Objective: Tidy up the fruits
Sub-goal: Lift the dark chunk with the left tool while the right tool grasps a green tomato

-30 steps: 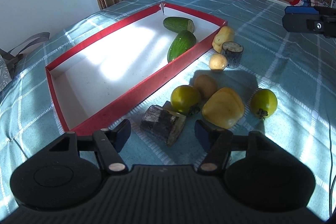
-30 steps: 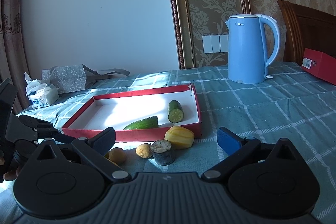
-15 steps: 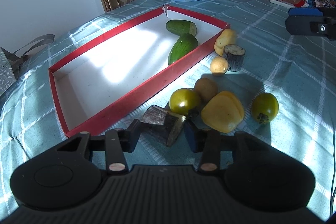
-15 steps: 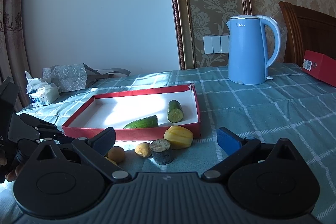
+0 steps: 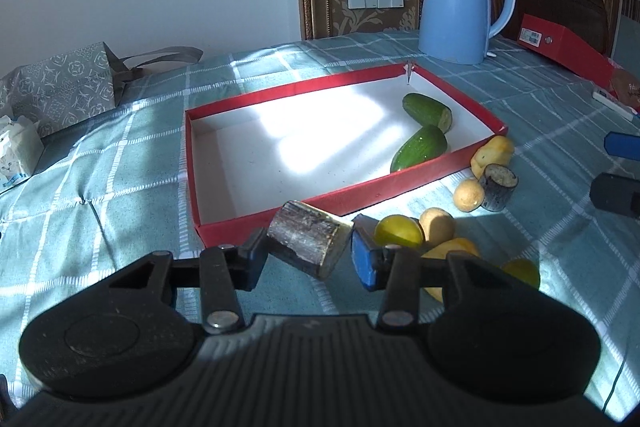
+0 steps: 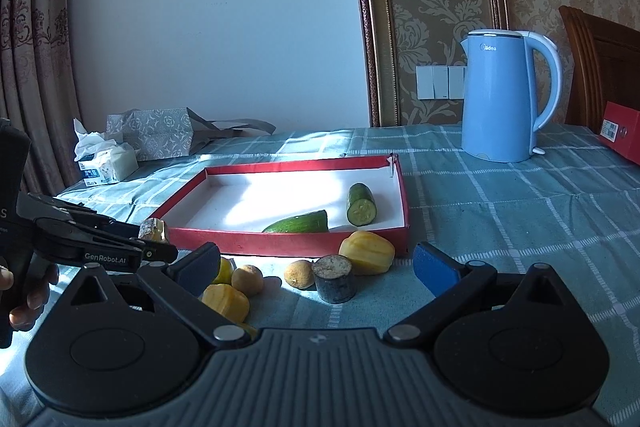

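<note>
Left gripper (image 5: 310, 253) is clamped on the dark cane chunk (image 5: 308, 243), lifted just off the cloth at the tray's near-left corner, short of the rim, so I judge it's mid-carry into the red tray (image 5: 460, 171). Right gripper (image 6: 316, 267) is spread wide with nothing between the fingers, hovering over the near edge of the table (image 6: 520, 211). Still loose on the cloth along the tray's near wall: a yellow ribbed fruit (image 6: 226, 301) closest to me, a green-yellow round one (image 5: 398, 231), a tan round fruit (image 6: 247, 279), another yellow-green one (image 5: 520, 273) partly hidden behind the left finger, then a small orange-tan fruit (image 6: 298, 274), a second cane stub (image 6: 334, 279) standing upright, and another yellow ribbed fruit (image 6: 366, 253) touching the tray wall near its right corner. Inside the tray: just two cucumber pieces (image 6: 300, 223) (image 6: 361, 205) at the right end; the rest of the floor is bare. My read: early stage, two items in, one in hand, about seven left. The blue kettle (image 6: 500, 99) sits at the far edge, out of the way.
</note>
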{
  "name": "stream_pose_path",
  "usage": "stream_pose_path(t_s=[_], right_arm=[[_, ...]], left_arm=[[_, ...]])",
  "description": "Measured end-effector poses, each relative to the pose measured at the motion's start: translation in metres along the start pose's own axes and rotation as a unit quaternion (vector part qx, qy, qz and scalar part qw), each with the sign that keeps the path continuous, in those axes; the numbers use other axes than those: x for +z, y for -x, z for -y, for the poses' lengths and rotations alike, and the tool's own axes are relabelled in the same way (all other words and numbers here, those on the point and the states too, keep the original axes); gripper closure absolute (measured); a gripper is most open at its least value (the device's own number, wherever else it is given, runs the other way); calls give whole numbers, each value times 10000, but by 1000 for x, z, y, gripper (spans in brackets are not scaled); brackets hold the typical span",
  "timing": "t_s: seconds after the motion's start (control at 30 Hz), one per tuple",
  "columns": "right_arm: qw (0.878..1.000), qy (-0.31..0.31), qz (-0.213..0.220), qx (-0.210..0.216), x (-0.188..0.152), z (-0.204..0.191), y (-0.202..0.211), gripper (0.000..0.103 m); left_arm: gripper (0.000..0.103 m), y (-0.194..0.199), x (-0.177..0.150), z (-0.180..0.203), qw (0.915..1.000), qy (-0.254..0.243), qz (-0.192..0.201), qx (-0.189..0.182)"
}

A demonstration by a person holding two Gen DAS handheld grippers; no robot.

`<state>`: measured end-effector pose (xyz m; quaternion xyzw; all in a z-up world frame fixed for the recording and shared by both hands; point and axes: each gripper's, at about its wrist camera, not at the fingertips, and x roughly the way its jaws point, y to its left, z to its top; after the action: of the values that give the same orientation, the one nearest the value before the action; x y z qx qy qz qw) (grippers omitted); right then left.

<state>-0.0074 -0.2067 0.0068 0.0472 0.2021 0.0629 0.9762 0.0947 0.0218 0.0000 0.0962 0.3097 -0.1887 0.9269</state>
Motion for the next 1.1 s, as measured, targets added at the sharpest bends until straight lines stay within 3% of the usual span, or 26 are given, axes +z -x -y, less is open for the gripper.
stream_pose_path(t_s=[0.2,0.27,0.47,0.6,0.77,0.83,1.1], right_arm=[[9980,569,-236,138,-10,-22,-4,6],[9971,658,-332,196,-14,-27,-7,12],[9929,974,-582,368,-27,-42,-16,13],[9905,1026,-837,378,-32,-47,-27,39],[9890,1005,-1003,422,-37,-47,-34,42],[9880,1026,-1061,463,-37,-48,-37,50],[9857,1072,-1206,489,-40,-52,-45,62]], left_arm=[[61,10,4,-3,9984,286,158,461],[61,13,5,-4,9977,375,192,530],[61,17,5,-2,9967,439,252,642],[61,17,4,-3,9967,464,248,611],[61,17,3,-5,9969,466,227,599],[61,16,3,-6,9968,474,222,605],[61,16,2,-5,9970,458,200,586]])
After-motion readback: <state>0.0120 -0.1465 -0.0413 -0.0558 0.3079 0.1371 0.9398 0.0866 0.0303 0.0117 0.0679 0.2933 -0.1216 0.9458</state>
